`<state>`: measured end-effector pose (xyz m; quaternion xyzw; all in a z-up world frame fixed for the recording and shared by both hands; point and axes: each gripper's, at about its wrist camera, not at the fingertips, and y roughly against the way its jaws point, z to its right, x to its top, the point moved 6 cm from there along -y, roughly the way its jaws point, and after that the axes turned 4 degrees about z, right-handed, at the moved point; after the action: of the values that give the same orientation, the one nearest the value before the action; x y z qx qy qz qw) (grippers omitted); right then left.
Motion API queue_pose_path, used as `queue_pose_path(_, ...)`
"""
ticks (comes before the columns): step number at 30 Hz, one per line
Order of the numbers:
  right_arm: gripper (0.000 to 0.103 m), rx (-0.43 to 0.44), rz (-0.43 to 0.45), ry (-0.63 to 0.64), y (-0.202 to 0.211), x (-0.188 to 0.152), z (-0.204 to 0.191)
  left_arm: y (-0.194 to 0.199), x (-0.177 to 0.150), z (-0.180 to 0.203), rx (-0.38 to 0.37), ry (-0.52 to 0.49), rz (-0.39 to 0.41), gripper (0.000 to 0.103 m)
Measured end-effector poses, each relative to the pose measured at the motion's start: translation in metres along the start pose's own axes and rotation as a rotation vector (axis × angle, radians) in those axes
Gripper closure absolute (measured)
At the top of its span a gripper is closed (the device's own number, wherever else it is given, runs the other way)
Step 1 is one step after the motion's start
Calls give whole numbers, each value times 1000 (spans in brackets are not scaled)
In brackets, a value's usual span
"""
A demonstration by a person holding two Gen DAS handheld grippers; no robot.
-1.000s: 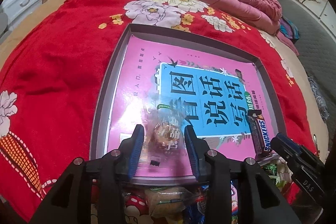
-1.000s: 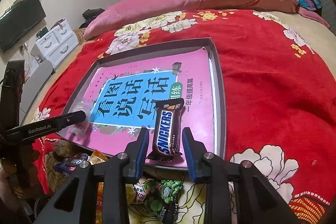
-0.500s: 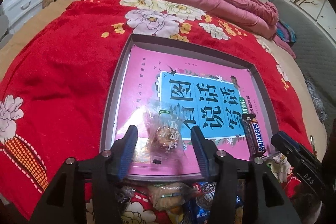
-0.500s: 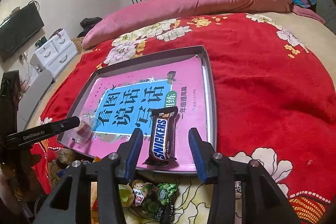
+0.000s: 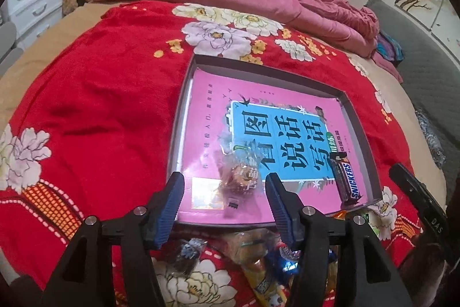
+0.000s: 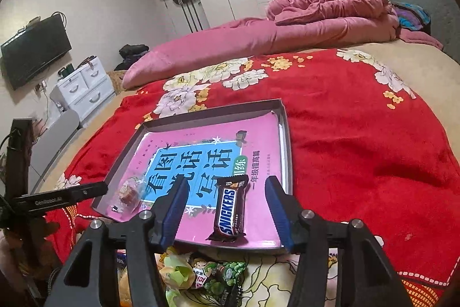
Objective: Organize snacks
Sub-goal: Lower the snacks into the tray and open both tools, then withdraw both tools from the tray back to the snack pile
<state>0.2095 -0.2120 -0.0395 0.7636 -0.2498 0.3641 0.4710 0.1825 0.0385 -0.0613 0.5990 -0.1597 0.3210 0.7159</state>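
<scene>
Wardrobe-side television shows only from the right wrist. Both claws angle downward, jaws opening: left claw around released clear-wrapped candy, right claw around freed Snickers bar, both lying in the tray.

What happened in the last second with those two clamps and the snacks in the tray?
Both let go. The left gripper had pinched the clear candy bag; the right gripper had pinched the Snickers bar. Their jaws are now opening and clear of the snacks, and both have drawn back and up a little. The two snacks lie where they were in the tray, and the loose snacks on the bedspread lie as before.
</scene>
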Motion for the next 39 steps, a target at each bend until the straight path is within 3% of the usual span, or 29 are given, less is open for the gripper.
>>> queue_pose_path(18,47,15,-10,-8,15,-12,-3,26,-7,-13,0,7,20,42)
queue_pose_path(39,47,21,-49,95,28,-39,-47,40,-28,-10,-5,-26,1,42)
